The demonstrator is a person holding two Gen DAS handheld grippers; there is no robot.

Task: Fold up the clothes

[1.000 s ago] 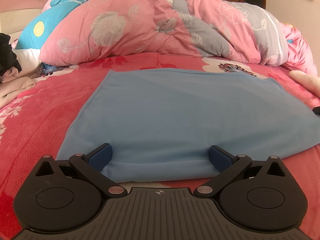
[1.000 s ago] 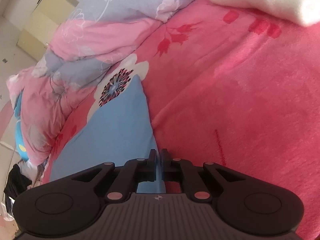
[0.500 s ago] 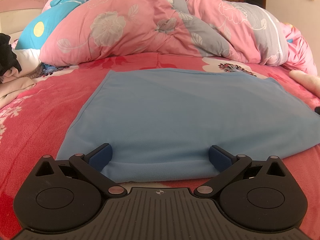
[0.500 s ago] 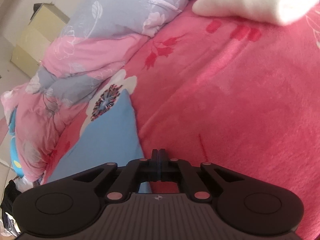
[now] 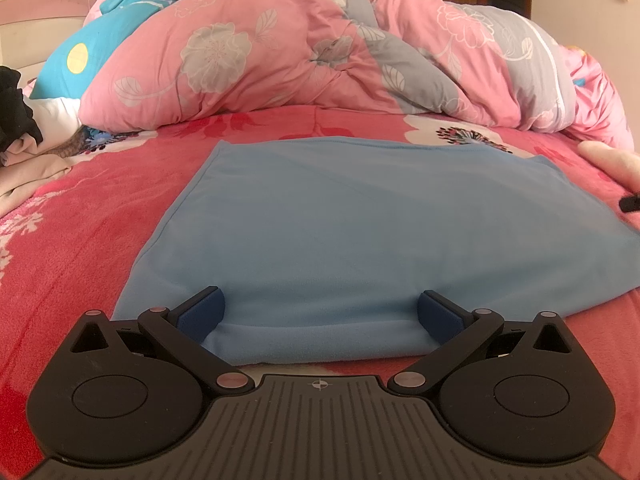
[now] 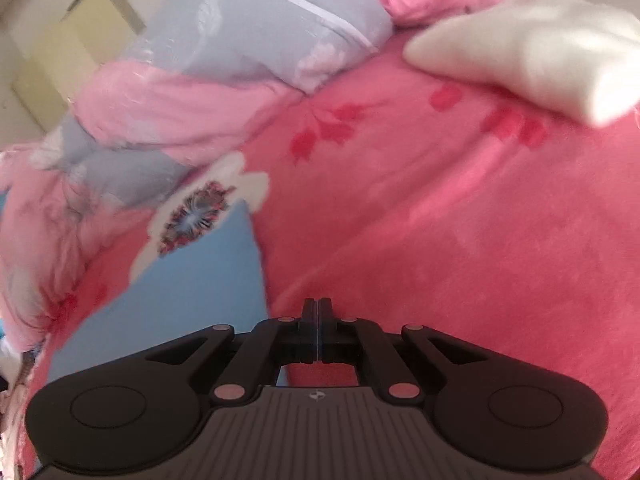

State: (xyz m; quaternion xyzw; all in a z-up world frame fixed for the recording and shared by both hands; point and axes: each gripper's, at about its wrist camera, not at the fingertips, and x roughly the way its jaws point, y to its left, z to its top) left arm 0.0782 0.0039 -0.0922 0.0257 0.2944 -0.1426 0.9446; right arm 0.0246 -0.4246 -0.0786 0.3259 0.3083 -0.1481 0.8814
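L gripper [image 5: 320, 312] jaws spread wide, straddling the near folded edge of the blue garment [image 5: 360, 232] w/o pinching it; pads sit at either side of the rolled hem, cloth between them but not pressed; R gripper [image 6: 316, 320] jaws pressed together, nothing visible between them, tip over bare blanket just beside the garment's right edge [image 6: 256, 264]; garment lies flat & smooth mid-bed on the red floral blanket [image 5: 80, 240], already a neat rectangle w/ a doubled near edge, so prob. one fold done & next fold pending; step in hand looks like regrip/setup: L poised at near hem, R off the cloth; next move calls for L to close on the hem, R to open & take the right edge or corner, then both carry it over evenly so layers don't skew; soft knit, likely to slip or bunch if pinched shallow; pose: L aimed down-forward, low over hem; R aimed down too, view blurred, angled toward the bunched pink-grey quilt [image 5: 320, 52]; white pillow [image 6: 540, 52] well apart beyond R; pile of clothes [image 5: 20, 148] at far left.
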